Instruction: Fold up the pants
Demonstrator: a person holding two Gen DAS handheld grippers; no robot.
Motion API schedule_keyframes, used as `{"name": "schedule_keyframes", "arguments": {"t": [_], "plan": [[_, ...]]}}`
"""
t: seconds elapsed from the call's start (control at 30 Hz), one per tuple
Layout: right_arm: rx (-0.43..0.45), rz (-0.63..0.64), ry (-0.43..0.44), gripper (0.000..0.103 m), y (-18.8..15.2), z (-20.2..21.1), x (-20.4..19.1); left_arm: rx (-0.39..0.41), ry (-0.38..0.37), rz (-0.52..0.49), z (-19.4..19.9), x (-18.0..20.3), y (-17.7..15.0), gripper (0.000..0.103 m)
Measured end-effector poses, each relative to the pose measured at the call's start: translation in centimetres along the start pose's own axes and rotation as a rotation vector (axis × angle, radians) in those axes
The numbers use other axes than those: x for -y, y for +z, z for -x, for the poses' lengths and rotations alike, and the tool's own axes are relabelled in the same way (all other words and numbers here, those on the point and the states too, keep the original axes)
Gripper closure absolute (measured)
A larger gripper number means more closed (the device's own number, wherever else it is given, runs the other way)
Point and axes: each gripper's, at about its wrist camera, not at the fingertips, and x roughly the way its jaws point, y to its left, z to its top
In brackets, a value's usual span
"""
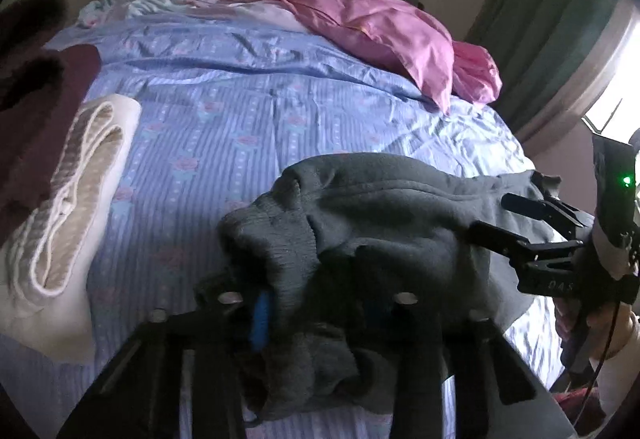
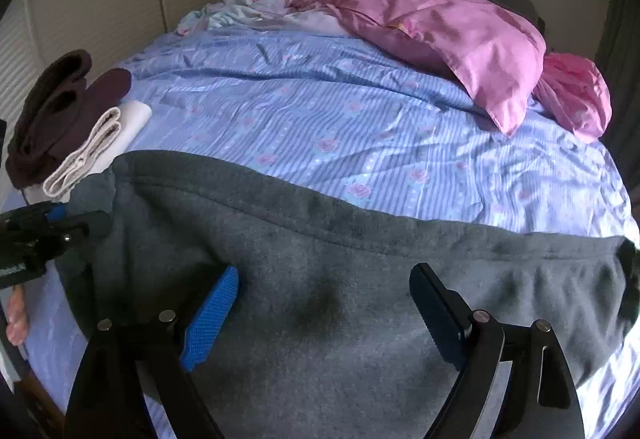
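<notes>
Item: grey pants (image 2: 320, 279), thick fleece-like cloth, lying crosswise along the near edge of the bed (image 2: 320, 111).
Handling: judged soft, limp and fairly heavy for cloth; it should bunch and sag rather than hold a shape, and is not slippery. Best taken at the waistband, the seamed far edge, or the end corners.
Left hand-held gripper (image 1: 316, 303): nearly closed, pinching a gathered wad of the pants at their left end.
Right hand-held gripper (image 2: 324, 315): jaws wide apart, poised over the flat middle of the pants, holding nothing; contact with the cloth cannot be told.
Other items: folded cream towel (image 2: 96, 147) and dark maroon cloth (image 2: 60, 111) at far left; pink bedding (image 2: 460, 39) at far right.
Unclear: leg ends and the near part of the pants are cut off; which end is the waist is hard to make out; the left pads are mostly buried in cloth.
</notes>
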Motion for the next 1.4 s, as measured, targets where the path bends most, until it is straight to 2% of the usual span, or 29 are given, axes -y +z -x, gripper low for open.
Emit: {"name": "schedule_keyframes", "arguments": {"t": [0.1, 0.17, 0.23, 0.33, 0.47, 0.5, 0.57, 0.63, 0.7, 0.73, 0.8, 0.83, 0.87, 0.9, 0.97, 1.1, 1.2, 1.33, 1.4], "plan": [[-0.005, 0.003, 0.001, 0.015, 0.1, 0.1, -0.2, -0.001, -0.006, 0.08, 1.7, -0.4, 0.1, 0.095], [-0.016, -0.011, 0.024, 0.015, 0.1, 0.0, -0.4, 0.014, 0.04, 0.099, 3.3, -0.9, 0.1, 0.095], [-0.021, -0.022, 0.054, 0.014, 0.2, -0.1, -0.7, -0.006, 0.029, 0.121, 4.2, -2.0, 0.0, 0.095], [-0.027, -0.048, 0.091, 0.014, 0.9, -0.8, -1.5, -0.06, 0.046, 0.139, 3.7, -3.3, -0.5, 0.095], [-0.076, -0.098, 0.134, 0.015, 1.5, -3.0, -2.4, -0.073, 0.092, 0.149, 1.9, -4.0, -0.7, 0.09], [-0.091, -0.096, 0.124, 0.014, 1.6, -3.8, -2.6, -0.084, 0.107, 0.164, 1.1, -4.4, -0.6, 0.085], [-0.11, -0.081, 0.102, 0.014, 1.5, -4.7, -2.7, -0.082, 0.173, 0.144, 0.4, -4.5, -0.6, 0.069], [-0.111, -0.068, 0.093, 0.015, 1.5, -4.8, -2.5, -0.076, 0.269, 0.103, 0.5, -4.0, -0.5, 0.042], [-0.099, -0.057, 0.082, 0.015, 1.6, -3.8, -2.1, -0.047, 0.345, 0.06, 2.0, -2.9, -0.4, 0.033], [-0.079, -0.036, 0.078, 0.015, 1.6, -2.9, -1.9, -0.023, 0.371, 0.04, 2.8, -2.4, -0.4, 0.033], [-0.037, 0.01, 0.051, 0.015, 1.5, -0.7, -1.6, 0.08, 0.515, -0.041, 5.3, -0.4, -0.6, 0.029], [0.002, 0.048, 0.037, 0.014, 1.4, 1.0, -1.5, 0.145, 0.581, -0.103, 6.7, 1.0, -0.9, 0.021], [0.033, 0.074, 0.024, 0.014, 1.2, 2.3, -1.4, 0.197, 0.616, -0.15, 8.0, 2.3, -1.4, 0.018], [0.077, 0.104, 0.005, 0.014, 0.7, 4.2, -1.2, 0.226, 0.616, -0.173, 8.9, 3.2, -1.9, 0.016], [0.133, 0.145, -0.003, 0.014, -0.3, 6.9, -0.9, 0.233, 0.538, -0.209, 10.2, 5.2, -2.9, 0.016], [0.186, 0.193, 0.037, 0.014, -3.9, 11.2, 0.8, 0.161, 0.278, -0.31, 10.1, 10.4, -6.6, 0.016], [0.176, 0.185, 0.049, 0.014, -7.2, 12.4, 2.8, 0.126, 0.154, -0.456, 8.4, 15.2, -9.4, 0.019], [0.087, 0.193, -0.019, 0.014, -11.8, 11.5, 5.5, 0.106, 0.094, -0.649, 5.4, 20.0, -11.8, 0.024], [0.03, 0.171, 0.011, 0.014, -13.6, 10.7, 6.7, 0.082, 0.053, -0.715, 3.8, 21.7, -12.4, 0.025]]}}
